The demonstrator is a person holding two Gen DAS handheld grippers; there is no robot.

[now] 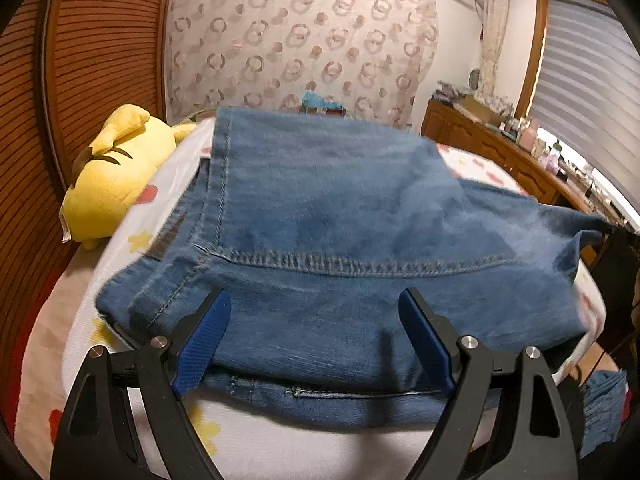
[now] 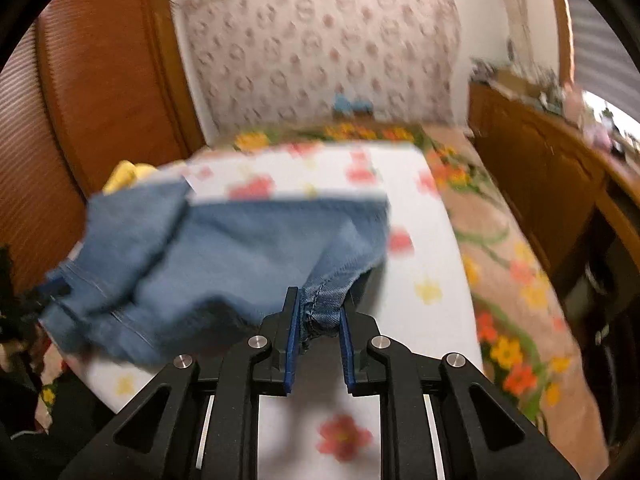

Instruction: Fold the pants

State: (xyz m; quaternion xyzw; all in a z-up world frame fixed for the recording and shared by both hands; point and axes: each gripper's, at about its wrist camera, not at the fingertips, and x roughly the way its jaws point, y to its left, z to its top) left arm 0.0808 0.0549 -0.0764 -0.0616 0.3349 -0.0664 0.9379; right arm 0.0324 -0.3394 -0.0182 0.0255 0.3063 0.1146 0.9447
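Blue denim pants [image 1: 320,216] lie bunched and partly folded on a white flower-print sheet [image 1: 132,240]. My left gripper [image 1: 316,312] is open, its blue pads wide apart over the near folded edge of the pants, holding nothing. In the right wrist view my right gripper [image 2: 319,312] is shut on a stitched hem of the pants [image 2: 224,256] and holds that end lifted above the sheet [image 2: 420,280]. The right view is motion-blurred.
A yellow plush toy [image 1: 112,176] lies at the left edge of the bed by a wooden slatted door [image 1: 92,48]. A wooden dresser [image 1: 500,148] with small items stands on the right. A floral blanket [image 2: 516,280] covers the bed's right side.
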